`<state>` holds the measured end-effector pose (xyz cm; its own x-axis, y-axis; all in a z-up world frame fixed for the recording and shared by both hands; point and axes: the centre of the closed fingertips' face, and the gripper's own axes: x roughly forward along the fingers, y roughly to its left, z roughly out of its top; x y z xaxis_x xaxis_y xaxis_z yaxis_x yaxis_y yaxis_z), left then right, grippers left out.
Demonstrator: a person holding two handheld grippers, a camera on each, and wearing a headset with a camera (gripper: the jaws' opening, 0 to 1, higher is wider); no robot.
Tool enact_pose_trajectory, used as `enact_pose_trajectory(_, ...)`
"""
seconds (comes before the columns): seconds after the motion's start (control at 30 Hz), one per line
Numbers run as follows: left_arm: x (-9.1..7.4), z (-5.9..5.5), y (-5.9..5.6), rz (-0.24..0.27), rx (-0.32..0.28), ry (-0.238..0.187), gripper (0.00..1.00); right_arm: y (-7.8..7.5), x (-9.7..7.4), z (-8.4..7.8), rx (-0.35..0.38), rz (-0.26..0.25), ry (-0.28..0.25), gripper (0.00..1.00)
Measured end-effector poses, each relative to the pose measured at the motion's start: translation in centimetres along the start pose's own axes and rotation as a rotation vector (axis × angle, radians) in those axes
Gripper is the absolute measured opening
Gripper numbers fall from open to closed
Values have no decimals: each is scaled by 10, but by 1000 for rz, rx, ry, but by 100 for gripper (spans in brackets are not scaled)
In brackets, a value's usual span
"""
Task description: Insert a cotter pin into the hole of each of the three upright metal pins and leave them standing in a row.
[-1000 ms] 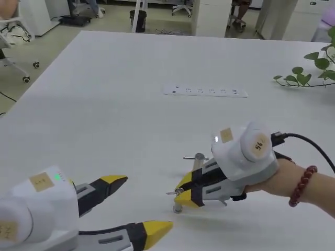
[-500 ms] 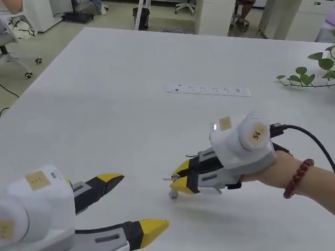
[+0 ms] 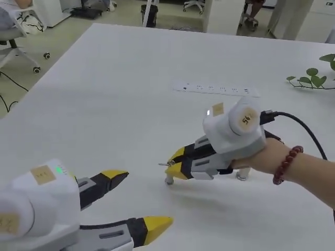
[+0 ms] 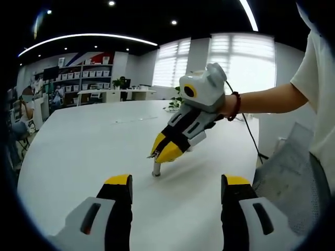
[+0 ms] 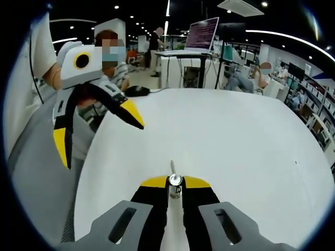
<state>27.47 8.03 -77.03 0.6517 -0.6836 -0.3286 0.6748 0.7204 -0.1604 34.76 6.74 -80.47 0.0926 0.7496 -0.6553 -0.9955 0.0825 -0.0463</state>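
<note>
Legible marking, one item. On my right gripper (image 3: 175, 163), the round tan sticker (image 3: 247, 119) on the end of the white housing carries two handwritten digits. I read them as 45, though the first digit is not certain.

The square tan sticker (image 3: 218, 109) beside it on the same housing shows no characters I can make out.

On my left gripper (image 3: 142, 201), the top sticker (image 3: 42, 175) bears faint small marks and the rear sticker (image 3: 7, 224) bears dark strokes. Neither can be read.

The power strip (image 3: 217, 90) on the table (image 3: 104, 104) has print too small to read.

In the right gripper view, the monitor (image 5: 201, 32) displays lines of text, all illegible.
</note>
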Motion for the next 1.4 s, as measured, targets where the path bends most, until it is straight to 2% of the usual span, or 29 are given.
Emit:
enact_pose_trajectory(0.6,-2,-3,4,5,-33,-12,68,-22,19,1,44,-23,10,10)
enact_pose_trajectory(1.4,-1,-4,3,-4,-56,-20,67,-34,26,-3,70,-30,38,10)
